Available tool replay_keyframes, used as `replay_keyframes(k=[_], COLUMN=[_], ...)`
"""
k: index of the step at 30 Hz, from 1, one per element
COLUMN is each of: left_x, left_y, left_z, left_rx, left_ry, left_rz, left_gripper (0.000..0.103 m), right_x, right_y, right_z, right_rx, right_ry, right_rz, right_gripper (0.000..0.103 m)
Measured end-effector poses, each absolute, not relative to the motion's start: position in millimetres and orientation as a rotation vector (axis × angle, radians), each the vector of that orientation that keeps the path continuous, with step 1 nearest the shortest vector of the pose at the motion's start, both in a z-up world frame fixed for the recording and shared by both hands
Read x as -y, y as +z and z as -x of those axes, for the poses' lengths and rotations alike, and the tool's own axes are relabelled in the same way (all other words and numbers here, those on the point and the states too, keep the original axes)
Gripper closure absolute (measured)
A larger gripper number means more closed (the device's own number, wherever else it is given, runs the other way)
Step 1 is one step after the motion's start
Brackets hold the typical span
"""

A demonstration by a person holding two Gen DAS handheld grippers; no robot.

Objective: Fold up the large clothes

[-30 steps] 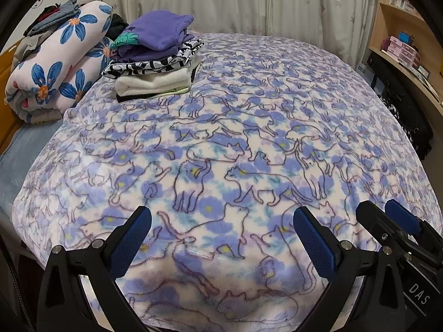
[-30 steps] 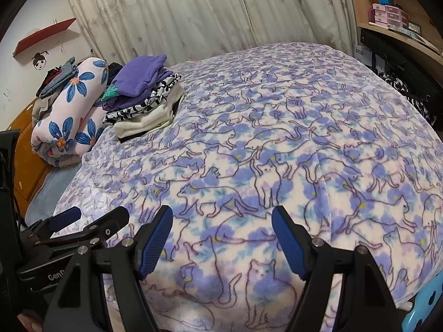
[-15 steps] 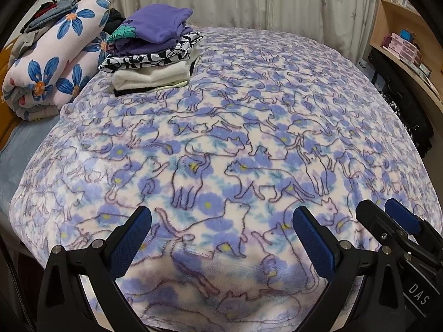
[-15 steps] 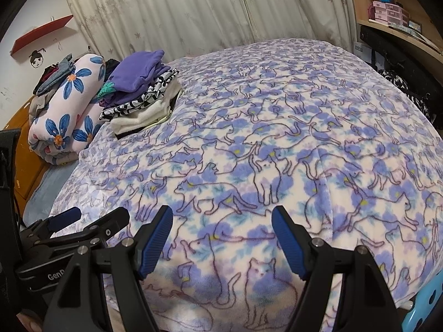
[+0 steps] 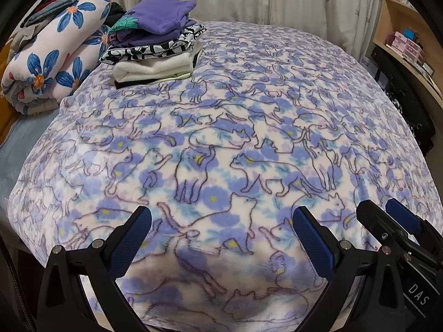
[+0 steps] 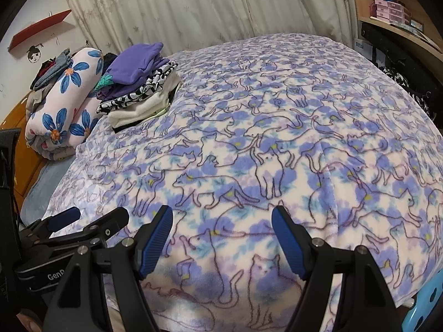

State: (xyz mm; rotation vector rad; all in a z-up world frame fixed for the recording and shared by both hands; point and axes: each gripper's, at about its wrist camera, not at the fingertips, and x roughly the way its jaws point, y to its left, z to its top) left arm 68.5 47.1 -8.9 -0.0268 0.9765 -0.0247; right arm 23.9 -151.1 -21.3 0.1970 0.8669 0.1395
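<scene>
A large fleece blanket (image 5: 221, 138) printed with purple cats lies spread flat over the bed and drapes over the near edge. My left gripper (image 5: 221, 215) hovers just above that near edge, open, with nothing between its blue pads. Close on its right is my right gripper (image 6: 221, 213), also open and empty over the blanket (image 6: 277, 138). Each gripper shows in the other's view: the right gripper (image 5: 378, 207) at the lower right, the left gripper (image 6: 94, 214) at the lower left.
A stack of folded clothes (image 5: 157, 47) with a purple top sits on the far left of the bed. Beside it lies a rolled floral quilt (image 5: 55, 49). Curtains hang behind, wooden shelves (image 6: 387, 11) stand at right, and a blue stool (image 6: 426, 304) is at the near right corner.
Only a slight wobble of the views. Both grippers stay open over the near edge and nothing on the bed has moved.
</scene>
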Motion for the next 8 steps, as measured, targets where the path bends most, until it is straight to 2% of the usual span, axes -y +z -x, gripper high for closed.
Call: replay_keyframes(k=[8], left_x=[-56.5], left_y=[-10.2], left_z=[-68.9], left_rx=[-0.973], left_ry=[-0.020], left_rz=[0.031], left_gripper=[0.002], right_x=[142.7], right_y=[-20.1], right_z=[-25.4], right_rx=[-0.878], right_ry=[0.134], right_rz=[-0.180], right_gripper=[0.029])
